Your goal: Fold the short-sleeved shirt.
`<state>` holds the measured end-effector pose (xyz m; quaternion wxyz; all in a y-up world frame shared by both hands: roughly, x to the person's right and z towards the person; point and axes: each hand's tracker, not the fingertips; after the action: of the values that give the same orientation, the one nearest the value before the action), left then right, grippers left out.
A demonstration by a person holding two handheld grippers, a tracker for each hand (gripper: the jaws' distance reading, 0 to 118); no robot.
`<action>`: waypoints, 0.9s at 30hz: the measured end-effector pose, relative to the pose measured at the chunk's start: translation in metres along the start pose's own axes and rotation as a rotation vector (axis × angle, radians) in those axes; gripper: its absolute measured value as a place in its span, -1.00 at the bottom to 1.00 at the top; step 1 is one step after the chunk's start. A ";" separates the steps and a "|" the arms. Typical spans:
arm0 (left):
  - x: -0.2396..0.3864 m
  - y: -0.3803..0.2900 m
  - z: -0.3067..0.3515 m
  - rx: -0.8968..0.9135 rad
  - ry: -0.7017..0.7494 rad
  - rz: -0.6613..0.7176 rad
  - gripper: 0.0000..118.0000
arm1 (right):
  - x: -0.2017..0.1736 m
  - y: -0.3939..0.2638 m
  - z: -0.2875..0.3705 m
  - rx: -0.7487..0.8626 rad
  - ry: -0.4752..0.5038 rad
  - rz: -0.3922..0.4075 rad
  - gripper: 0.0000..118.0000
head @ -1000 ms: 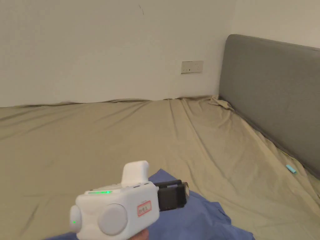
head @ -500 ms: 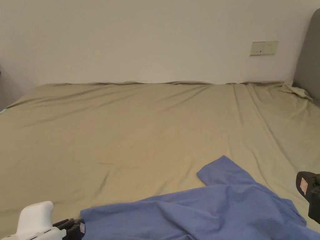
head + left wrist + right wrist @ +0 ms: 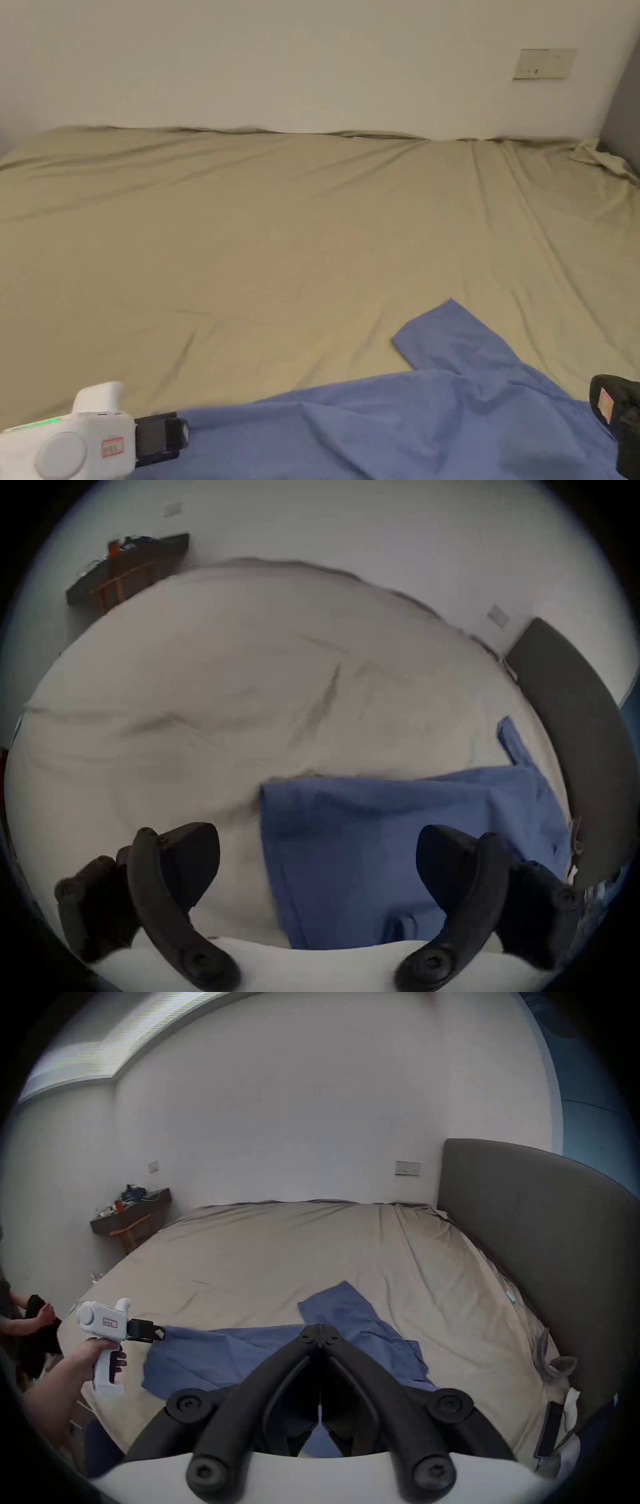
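Note:
A blue short-sleeved shirt (image 3: 406, 419) lies spread and creased on the near part of the bed, one sleeve (image 3: 447, 337) pointing toward the wall. My left gripper (image 3: 181, 434) is at the shirt's left corner, low over the sheet. In the left gripper view its jaws stand wide open (image 3: 318, 854), with the shirt's (image 3: 363, 843) edge lying between them and nothing pinched. The right gripper view shows that left gripper (image 3: 157, 1333) at the shirt's (image 3: 242, 1352) corner. My right gripper (image 3: 320, 1329) has its jaws closed together above the shirt's middle; it sits at the right edge (image 3: 615, 406) of the head view.
The tan bed sheet (image 3: 281, 237) reaches back to the white wall. A grey headboard (image 3: 536, 1251) runs along the right side, with a small light-blue object (image 3: 509, 1297) at its foot. A cluttered desk (image 3: 131, 1210) stands far left. Another person's hand (image 3: 38, 1314) holds dark cloth beyond the bed's left side.
The head camera has swung left and tipped down. My left gripper has dropped from mid-air down to the shirt's left corner. My right gripper has come into sight at the right edge.

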<state>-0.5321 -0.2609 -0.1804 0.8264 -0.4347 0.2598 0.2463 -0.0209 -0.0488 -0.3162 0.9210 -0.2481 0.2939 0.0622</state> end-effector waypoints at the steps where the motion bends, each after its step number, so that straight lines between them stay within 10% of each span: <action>1: 0.004 -0.001 -0.010 -0.042 0.036 -0.004 1.00 | 0.007 -0.001 -0.001 -0.008 -0.020 -0.010 -0.96; 10: 0.049 -0.015 -0.008 0.037 0.158 -0.147 0.93 | 0.042 -0.017 -0.026 -0.100 -0.157 -0.004 -0.96; 11: 0.052 -0.017 -0.003 0.039 0.163 -0.144 0.67 | 0.043 -0.019 -0.030 -0.107 -0.164 0.001 -0.96; 13: 0.041 -0.010 0.001 0.085 0.164 -0.131 -0.70 | 0.043 -0.024 -0.042 -0.131 -0.183 0.029 -0.96; 14: 0.041 -0.010 0.007 0.105 0.136 -0.128 -0.93 | 0.044 -0.025 -0.050 -0.136 -0.186 0.047 -0.96; 20: 0.033 -0.023 0.036 0.143 -0.182 0.141 -0.99 | 0.069 -0.021 -0.136 -0.156 -0.058 0.084 -0.96; 21: 0.038 -0.025 0.041 0.164 -0.196 0.128 -0.99 | 0.080 -0.021 -0.162 -0.171 -0.004 0.053 -0.76; 23: 0.041 -0.025 0.049 0.190 -0.216 0.109 -0.99 | 0.098 -0.021 -0.217 -0.274 0.052 0.034 0.84; 27: 0.041 -0.024 0.059 0.218 -0.285 0.170 -0.99 | 0.114 -0.027 -0.293 -0.415 -0.079 0.125 0.95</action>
<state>-0.4740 -0.2152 -0.1640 0.8732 -0.2800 0.2009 0.3446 -0.0703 -0.2202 -0.5765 0.8553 -0.4111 0.2530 0.1879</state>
